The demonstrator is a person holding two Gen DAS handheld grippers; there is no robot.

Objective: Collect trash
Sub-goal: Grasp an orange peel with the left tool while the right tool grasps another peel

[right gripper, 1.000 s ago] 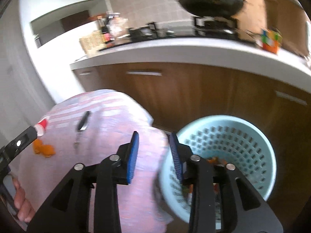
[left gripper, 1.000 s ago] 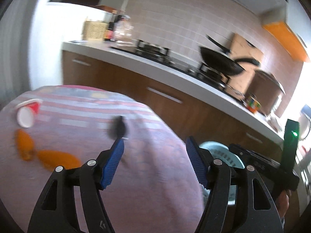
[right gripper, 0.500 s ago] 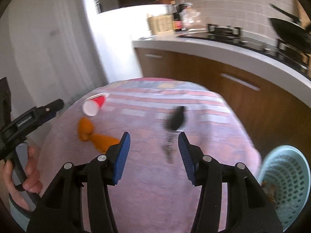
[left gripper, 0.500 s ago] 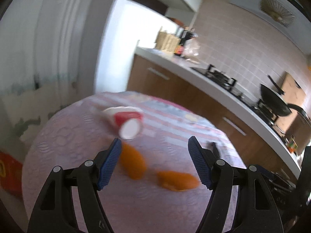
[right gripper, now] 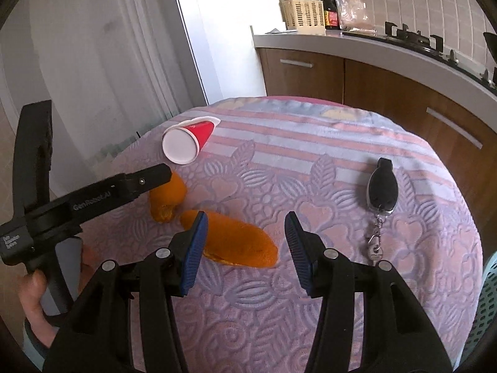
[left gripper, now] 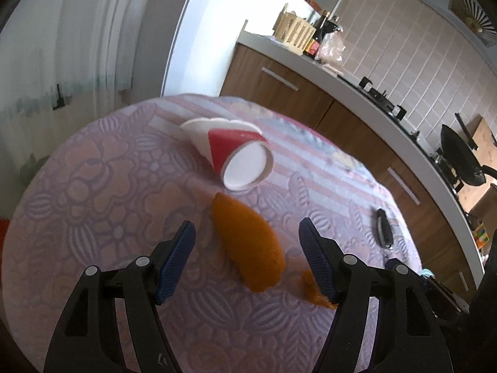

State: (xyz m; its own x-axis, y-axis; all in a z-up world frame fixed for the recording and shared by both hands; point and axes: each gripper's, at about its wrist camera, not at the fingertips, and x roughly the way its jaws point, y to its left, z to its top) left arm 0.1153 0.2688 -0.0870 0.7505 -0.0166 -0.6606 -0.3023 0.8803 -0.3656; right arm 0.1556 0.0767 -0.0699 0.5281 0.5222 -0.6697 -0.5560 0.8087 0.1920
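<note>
Two orange peels lie on the round table with the purple cloth (right gripper: 310,310). In the left wrist view one peel (left gripper: 245,245) lies between the fingers of my open left gripper (left gripper: 247,258); the second peel (left gripper: 313,289) shows by the right finger. A crushed red and white paper cup (left gripper: 236,158) lies on its side just beyond. In the right wrist view my open right gripper (right gripper: 245,248) hovers over the nearer peel (right gripper: 236,242); the other peel (right gripper: 167,199) and the cup (right gripper: 186,140) lie to the left, under the left gripper's finger (right gripper: 124,186).
A black key fob with a key ring (right gripper: 380,192) lies on the cloth at the right; it also shows in the left wrist view (left gripper: 383,227). The rim of a light blue basket (right gripper: 484,310) shows at the table's right edge. A kitchen counter (right gripper: 372,43) with cabinets runs behind.
Both grippers have swung from the basket side back over the table and come closer to the peels. The peels and cup now lie right in front of the open fingers.
</note>
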